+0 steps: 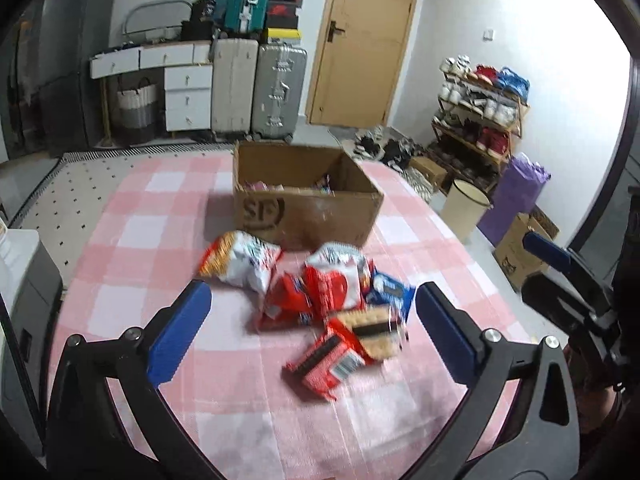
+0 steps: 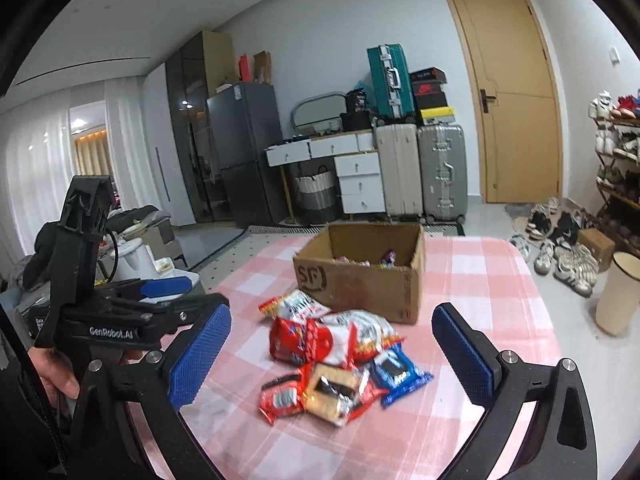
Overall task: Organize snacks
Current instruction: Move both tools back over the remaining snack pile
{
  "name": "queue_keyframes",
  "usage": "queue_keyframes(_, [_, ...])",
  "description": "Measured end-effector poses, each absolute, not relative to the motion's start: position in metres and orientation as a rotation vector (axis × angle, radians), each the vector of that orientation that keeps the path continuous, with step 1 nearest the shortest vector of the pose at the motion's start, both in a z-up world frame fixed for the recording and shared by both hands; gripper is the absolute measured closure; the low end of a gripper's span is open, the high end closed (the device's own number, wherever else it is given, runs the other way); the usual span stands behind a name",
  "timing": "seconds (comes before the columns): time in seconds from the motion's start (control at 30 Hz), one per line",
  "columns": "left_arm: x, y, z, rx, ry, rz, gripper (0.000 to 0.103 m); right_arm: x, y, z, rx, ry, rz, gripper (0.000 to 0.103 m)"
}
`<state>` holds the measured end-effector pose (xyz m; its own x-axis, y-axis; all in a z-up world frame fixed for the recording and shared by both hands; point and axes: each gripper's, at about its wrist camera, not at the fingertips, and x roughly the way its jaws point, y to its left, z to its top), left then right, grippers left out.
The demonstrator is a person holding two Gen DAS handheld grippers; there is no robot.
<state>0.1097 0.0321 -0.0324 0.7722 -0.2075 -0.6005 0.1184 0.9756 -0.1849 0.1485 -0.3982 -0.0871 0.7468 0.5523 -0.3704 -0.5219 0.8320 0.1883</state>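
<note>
- Snack packets [image 1: 320, 300] lie heaped on the checked worktop [image 1: 140, 220], just in front of the cardboard box [image 1: 304, 200], which already holds a few.
- They look light, soft and crinkly; the film is probably slippery, and the biscuits inside could crush.
- Best hold, I judge: pinch a flat sealed edge, such as the near red packet [image 1: 324, 360].
- Left hand-held gripper [image 1: 312, 320] and right hand-held gripper [image 2: 332, 348] are both spread wide, holding nothing.
</note>
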Motion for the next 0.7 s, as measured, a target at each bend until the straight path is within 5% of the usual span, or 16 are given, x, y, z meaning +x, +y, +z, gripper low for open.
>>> queue_keyframes(0.7, [0.145,0.008,-0.157,-0.170,0.855,-0.282,0.001,0.149,-0.411,-0.163,0.135,0.576,0.558,0.001])
